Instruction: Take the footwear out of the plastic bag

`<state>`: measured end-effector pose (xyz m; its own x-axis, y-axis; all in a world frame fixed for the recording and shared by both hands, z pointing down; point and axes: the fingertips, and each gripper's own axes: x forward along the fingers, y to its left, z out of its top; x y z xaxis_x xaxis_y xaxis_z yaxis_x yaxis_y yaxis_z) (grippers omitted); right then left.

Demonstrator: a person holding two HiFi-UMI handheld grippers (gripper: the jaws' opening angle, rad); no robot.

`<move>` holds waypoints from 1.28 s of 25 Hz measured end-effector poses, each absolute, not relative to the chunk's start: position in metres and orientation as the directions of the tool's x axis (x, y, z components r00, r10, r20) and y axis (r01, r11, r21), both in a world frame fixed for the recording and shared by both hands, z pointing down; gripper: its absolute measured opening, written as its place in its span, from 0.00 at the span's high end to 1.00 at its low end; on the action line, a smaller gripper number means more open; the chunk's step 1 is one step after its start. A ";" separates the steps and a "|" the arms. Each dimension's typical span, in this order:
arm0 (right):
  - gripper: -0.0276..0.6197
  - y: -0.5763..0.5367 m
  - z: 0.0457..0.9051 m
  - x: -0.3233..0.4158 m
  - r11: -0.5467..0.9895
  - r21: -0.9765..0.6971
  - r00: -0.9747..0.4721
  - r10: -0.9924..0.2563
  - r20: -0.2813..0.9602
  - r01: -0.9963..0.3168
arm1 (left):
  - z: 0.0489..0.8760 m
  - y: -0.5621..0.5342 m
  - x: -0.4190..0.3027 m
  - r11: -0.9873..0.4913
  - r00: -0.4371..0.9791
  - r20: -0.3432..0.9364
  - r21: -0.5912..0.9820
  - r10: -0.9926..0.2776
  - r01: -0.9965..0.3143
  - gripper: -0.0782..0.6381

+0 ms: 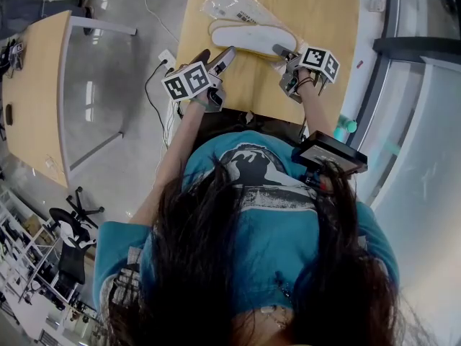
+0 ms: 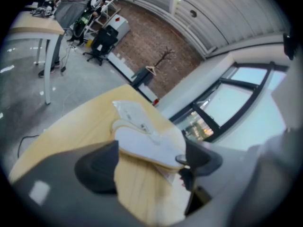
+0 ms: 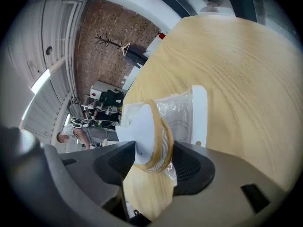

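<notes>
Bright daylight, prob. from windows (image 2: 236, 93); floor (image 1: 108, 85) glare; fisheye edges dark, gripper views soft up close.

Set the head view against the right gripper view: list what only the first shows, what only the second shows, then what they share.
Only the head view: the person's teal shirt, dark hair and the left gripper with its marker cube. Only the right gripper view: a brick wall, a coat rack, and how the right gripper stands, jaws apart on either side of a white slipper. Both: the wooden table, that white slipper and the plastic bag.
</notes>
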<state>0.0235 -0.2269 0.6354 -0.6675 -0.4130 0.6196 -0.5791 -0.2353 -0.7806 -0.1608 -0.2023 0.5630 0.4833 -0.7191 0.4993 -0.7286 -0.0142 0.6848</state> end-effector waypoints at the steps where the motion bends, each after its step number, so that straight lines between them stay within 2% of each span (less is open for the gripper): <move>1: 0.61 -0.226 0.636 0.026 -0.236 -0.759 -0.651 -0.402 0.644 -0.606 | 0.564 -0.202 -0.161 -0.014 0.483 0.502 0.683 -0.718 -0.731 0.28; 6: 0.56 -0.224 0.634 0.047 -0.218 -0.651 -0.548 -0.387 0.741 -0.727 | 0.566 -0.202 -0.158 -0.017 0.482 0.507 0.676 -0.715 -0.736 0.28; 10: 0.55 -0.222 0.624 0.058 -0.150 -0.597 -0.499 -0.411 0.763 -0.788 | 0.566 -0.201 -0.155 -0.024 0.484 0.505 0.673 -0.714 -0.739 0.28; 17: 0.56 -0.209 0.593 0.071 -0.084 -0.614 -0.518 -0.456 0.724 -0.784 | 0.552 -0.202 -0.144 -0.064 0.478 0.478 0.655 -0.737 -0.753 0.28; 23: 0.56 -0.201 0.559 0.056 -0.042 -0.763 -0.648 -0.500 0.575 -0.645 | 0.533 -0.204 -0.132 -0.111 0.494 0.422 0.665 -0.760 -0.739 0.35; 30: 0.57 -0.190 0.553 0.046 0.086 -0.743 -0.684 -0.472 0.556 -0.664 | 0.536 -0.200 -0.107 -0.206 0.543 0.409 0.627 -0.734 -0.751 0.45; 32: 0.61 -0.187 0.551 0.042 0.101 -0.745 -0.691 -0.473 0.547 -0.659 | 0.536 -0.198 -0.103 -0.216 0.550 0.401 0.629 -0.733 -0.747 0.46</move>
<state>0.0419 -0.1873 0.5510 -0.6908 -0.4732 0.5467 -0.6591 0.1015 -0.7451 -0.1025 -0.1983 0.5358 0.5499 -0.7325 0.4012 -0.7467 -0.2160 0.6291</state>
